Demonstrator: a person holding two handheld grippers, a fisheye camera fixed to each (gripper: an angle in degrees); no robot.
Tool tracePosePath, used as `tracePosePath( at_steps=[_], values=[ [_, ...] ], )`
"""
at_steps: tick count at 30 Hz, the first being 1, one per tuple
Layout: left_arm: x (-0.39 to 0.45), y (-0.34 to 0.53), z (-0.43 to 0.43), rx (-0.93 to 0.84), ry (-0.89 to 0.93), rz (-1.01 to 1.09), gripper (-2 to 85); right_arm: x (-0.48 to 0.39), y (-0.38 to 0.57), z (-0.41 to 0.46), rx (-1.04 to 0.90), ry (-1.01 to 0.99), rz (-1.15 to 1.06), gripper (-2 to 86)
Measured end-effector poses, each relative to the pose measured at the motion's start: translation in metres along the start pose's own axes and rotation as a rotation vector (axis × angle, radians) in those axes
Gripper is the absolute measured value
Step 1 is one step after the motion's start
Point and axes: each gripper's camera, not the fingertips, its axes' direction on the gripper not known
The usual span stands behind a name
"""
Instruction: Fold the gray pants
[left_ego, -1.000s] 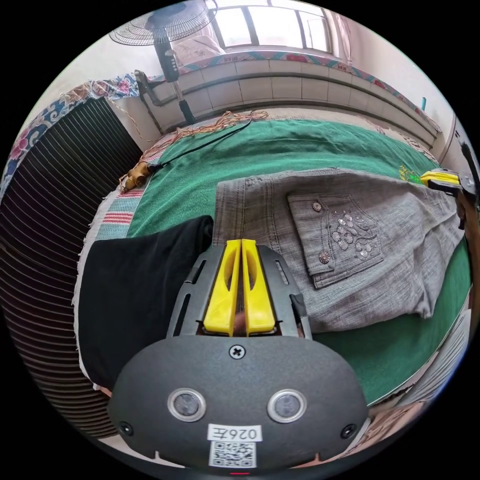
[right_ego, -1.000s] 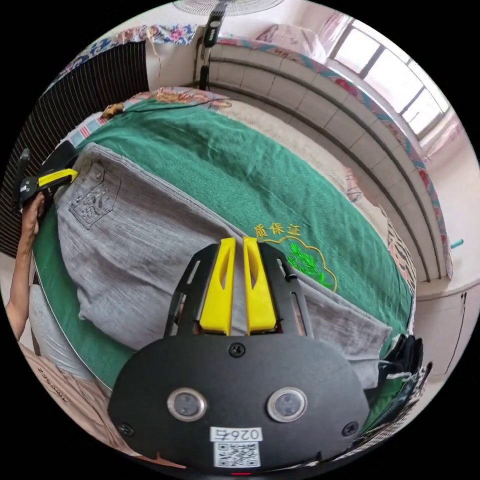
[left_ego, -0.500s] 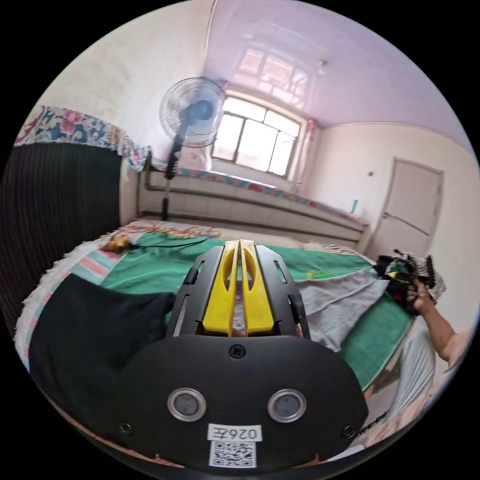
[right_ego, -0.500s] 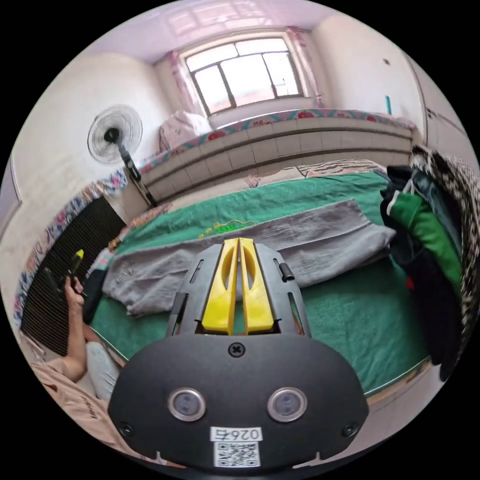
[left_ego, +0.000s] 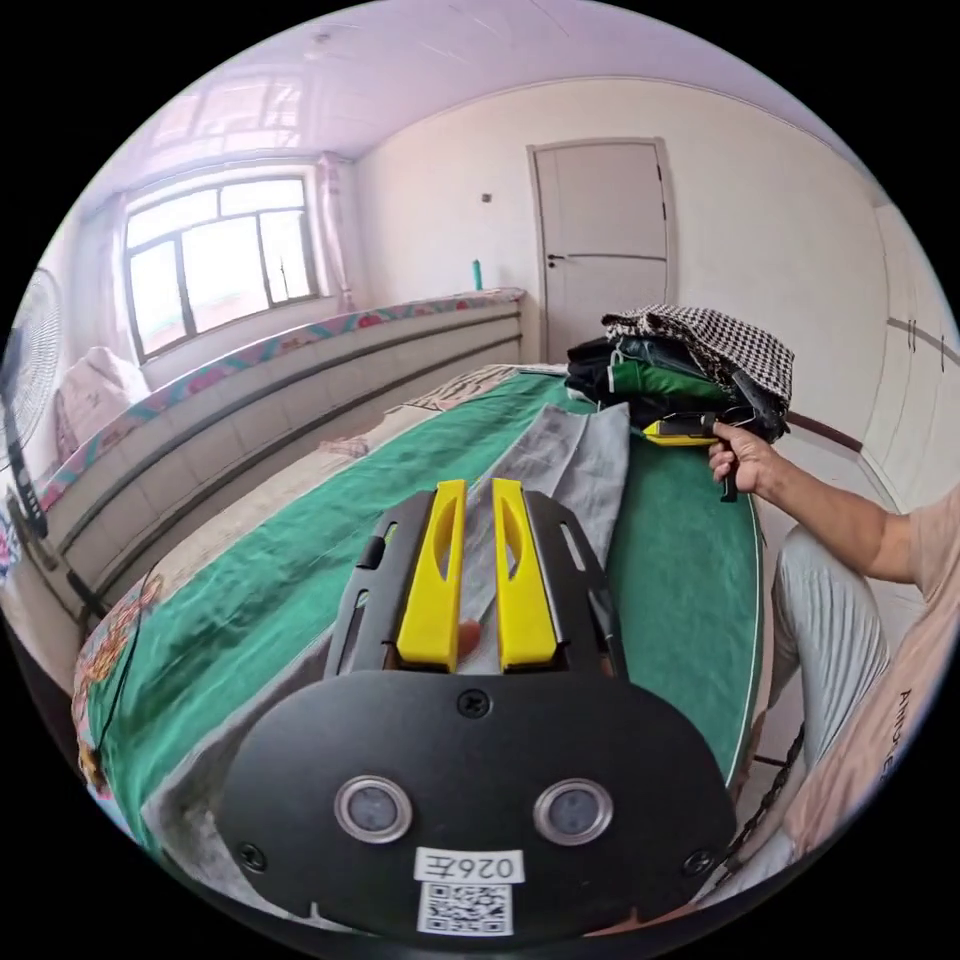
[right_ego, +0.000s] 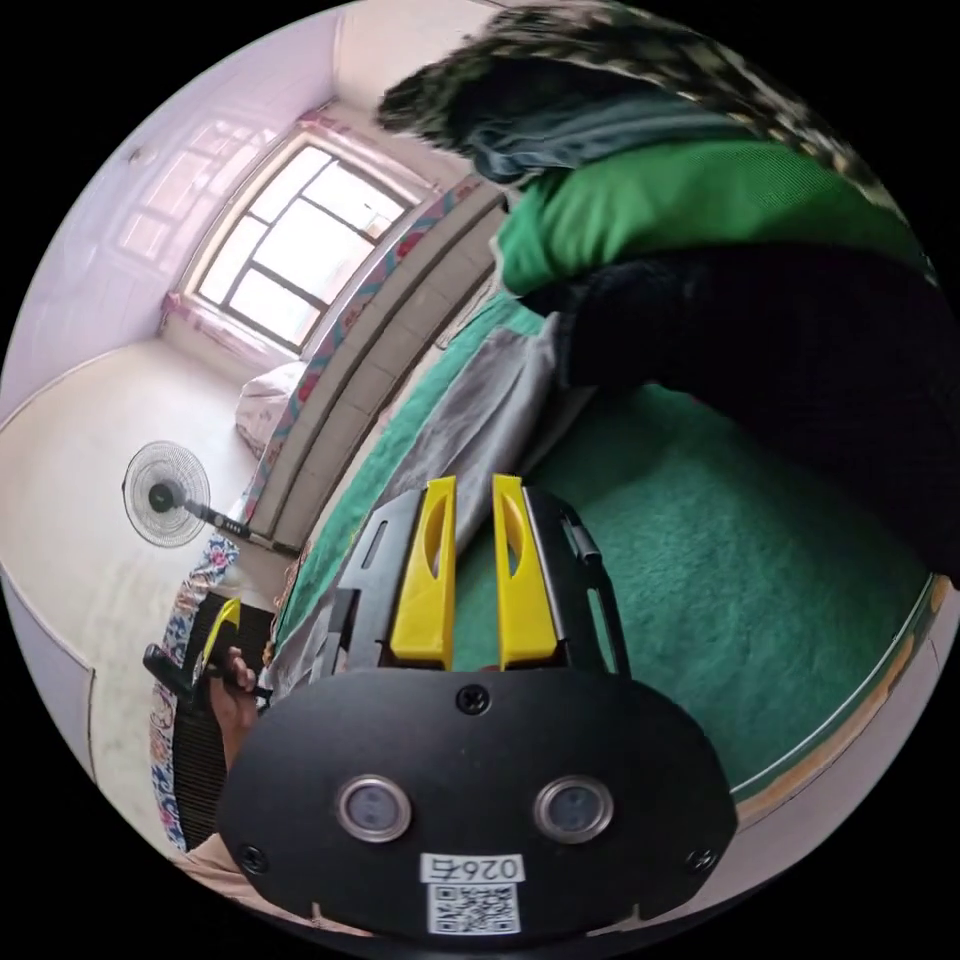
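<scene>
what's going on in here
A person is holding a gripper in each hand over a bed with a green cover. The gray pants lie stretched out along it, not yet folded. The left gripper hovers above the pants with its jaws slightly apart, gripping nothing. The right gripper is also empty, near the pant-leg end beside a pile of clothes.

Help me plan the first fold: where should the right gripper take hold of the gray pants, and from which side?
Probably the leg hem of the gray pants, coming in over the bare green cloth. That end lies flat beside the clothes pile, near the right gripper.
</scene>
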Motion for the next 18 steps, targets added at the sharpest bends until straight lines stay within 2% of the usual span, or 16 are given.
tracePosePath(
  at_steps=[3,7,13,18],
  values=[
    [-0.014,-0.052,0.083,-0.072,0.075,-0.034,11.1,-0.026,-0.055,-0.014,0.025,-0.033,0.09,7.1],
    [-0.031,-0.106,0.18,-0.175,0.172,-0.079,13.7,-0.088,-0.111,-0.004,-0.038,-0.017,0.094,12.4],
    [-0.041,-0.175,0.315,-0.286,0.218,-0.065,19.3,-0.156,-0.161,-0.016,-0.01,-0.118,0.094,11.8],
    [-0.043,-0.214,0.417,-0.422,0.477,-0.051,19.1,-0.196,-0.175,-0.023,0.02,-0.194,0.103,11.4]
  ],
)
